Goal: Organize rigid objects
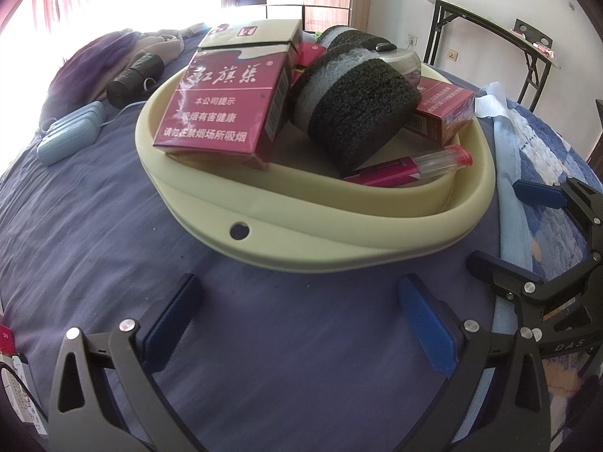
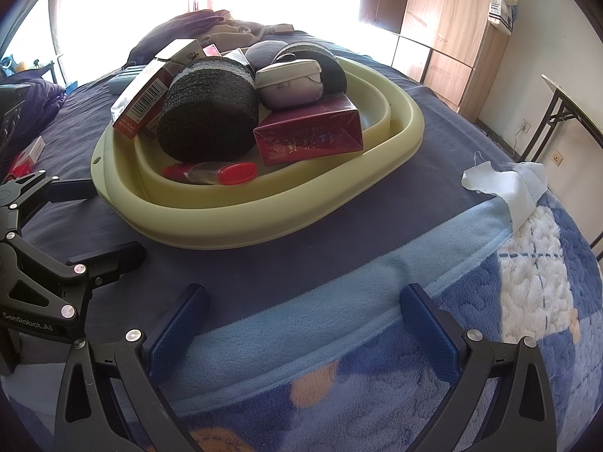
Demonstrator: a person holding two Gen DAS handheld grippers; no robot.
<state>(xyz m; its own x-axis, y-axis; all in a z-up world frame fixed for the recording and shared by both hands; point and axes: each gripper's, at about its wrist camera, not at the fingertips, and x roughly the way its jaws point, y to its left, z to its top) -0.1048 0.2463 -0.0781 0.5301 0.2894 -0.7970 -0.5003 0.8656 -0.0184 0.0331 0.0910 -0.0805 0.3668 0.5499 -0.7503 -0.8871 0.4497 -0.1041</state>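
Note:
A cream basin [image 1: 301, 248] sits on the bed's dark blue sheet. It holds a red cigarette box [image 1: 222, 113] leaning upright, a dark foam roll [image 1: 358, 113], a second red box [image 1: 441, 113], a clear tube with a red cap [image 1: 441, 160] and a grey case [image 1: 403, 60]. My left gripper [image 1: 301, 320] is open and empty just short of the basin's near rim. My right gripper [image 2: 305, 320] is also open and empty, over the blue blanket in front of the basin [image 2: 264, 226]. The foam roll [image 2: 207, 113], red box [image 2: 312, 135] and tube [image 2: 218, 173] lie inside it.
A light blue power strip [image 1: 71, 135] and a black roll of bags [image 1: 132, 79] lie left of the basin near piled clothes. A white cloth [image 2: 505, 180] rests on the patterned blanket [image 2: 377, 358]. A small red box [image 2: 28, 156] lies on the sheet. A folding table [image 1: 490, 26] and wardrobe [image 2: 444, 26] stand beyond.

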